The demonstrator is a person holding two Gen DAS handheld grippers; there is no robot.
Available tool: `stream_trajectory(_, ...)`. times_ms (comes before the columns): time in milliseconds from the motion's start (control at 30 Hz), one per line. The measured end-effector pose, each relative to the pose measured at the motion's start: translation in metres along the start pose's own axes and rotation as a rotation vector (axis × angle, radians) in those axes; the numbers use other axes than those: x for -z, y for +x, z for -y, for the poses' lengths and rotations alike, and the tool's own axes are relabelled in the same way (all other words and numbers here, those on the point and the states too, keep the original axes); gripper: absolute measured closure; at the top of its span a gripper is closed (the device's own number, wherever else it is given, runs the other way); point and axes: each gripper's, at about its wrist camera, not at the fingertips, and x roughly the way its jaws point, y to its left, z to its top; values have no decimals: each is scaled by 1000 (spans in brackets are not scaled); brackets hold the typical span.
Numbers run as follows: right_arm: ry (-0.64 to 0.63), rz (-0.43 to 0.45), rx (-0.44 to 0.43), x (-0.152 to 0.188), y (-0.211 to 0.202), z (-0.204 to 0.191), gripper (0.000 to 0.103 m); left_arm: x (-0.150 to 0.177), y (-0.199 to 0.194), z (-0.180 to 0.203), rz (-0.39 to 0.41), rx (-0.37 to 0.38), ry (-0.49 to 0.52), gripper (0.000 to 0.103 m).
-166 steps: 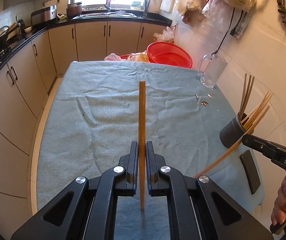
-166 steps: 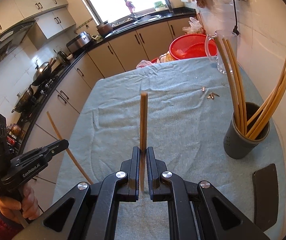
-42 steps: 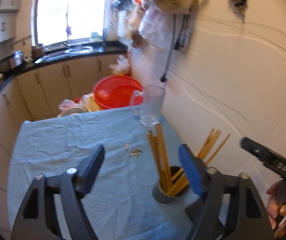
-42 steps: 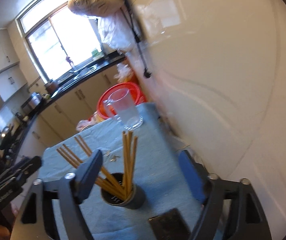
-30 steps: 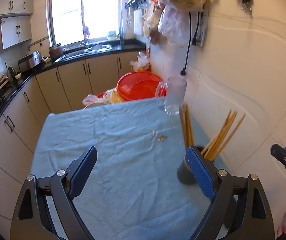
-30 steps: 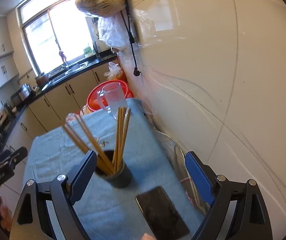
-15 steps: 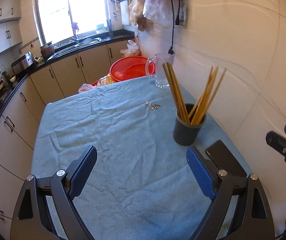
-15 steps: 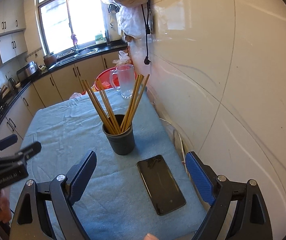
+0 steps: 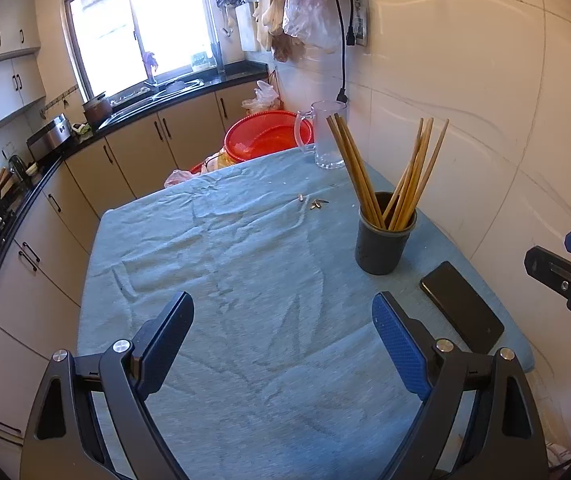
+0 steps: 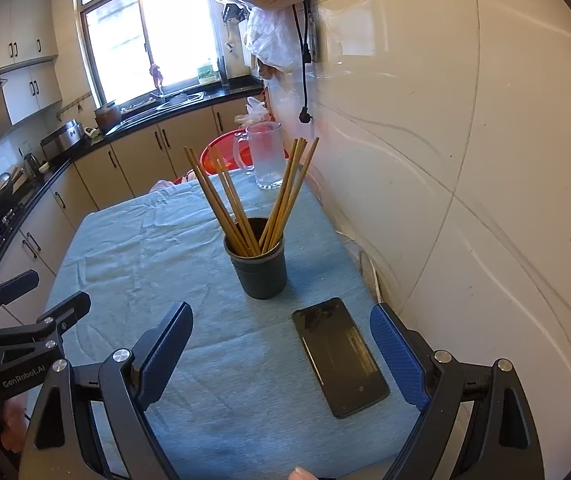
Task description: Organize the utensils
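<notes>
A dark grey cup (image 9: 383,240) (image 10: 263,270) stands on the blue cloth near the right wall. Several wooden chopsticks (image 9: 365,172) (image 10: 245,200) lean out of it in two fans. My left gripper (image 9: 281,316) hovers open over the cloth (image 9: 225,248), well short of the cup, with nothing between its blue pads. My right gripper (image 10: 281,320) is open too, just in front of the cup and above a phone, holding nothing. Each gripper shows at the edge of the other's view: the right gripper (image 9: 565,276), the left gripper (image 10: 25,316).
A black phone (image 9: 461,308) (image 10: 339,356) lies flat on the cloth in front of the cup. A clear glass mug (image 9: 325,136) (image 10: 265,156) stands at the far corner, a red basket (image 9: 265,138) behind it. A few small metal bits (image 9: 315,203) lie mid-table. The white wall runs along the right.
Both grippers have drawn back and sunk a little, so the cup and phone sit farther ahead. Five seconds ago each held a chopstick; both are open and bare now.
</notes>
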Motion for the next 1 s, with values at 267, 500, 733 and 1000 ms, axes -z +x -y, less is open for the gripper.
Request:
stream_trajectory(267,2,-4,-3,2,3,-1,10,1,0,-1,2,-5,2,13)
stream_trajectory(500,8,-3,2,1,3,1,10,1,1,0,2,-1,6,13)
stream_trajectory(733,17,-9,4,0,5,7,10,0,3,3,-1,-1,13,13)
stream_trajectory(1000,19,-17,1,0,8,7,10,1,5,4,-3,-1,14,13)
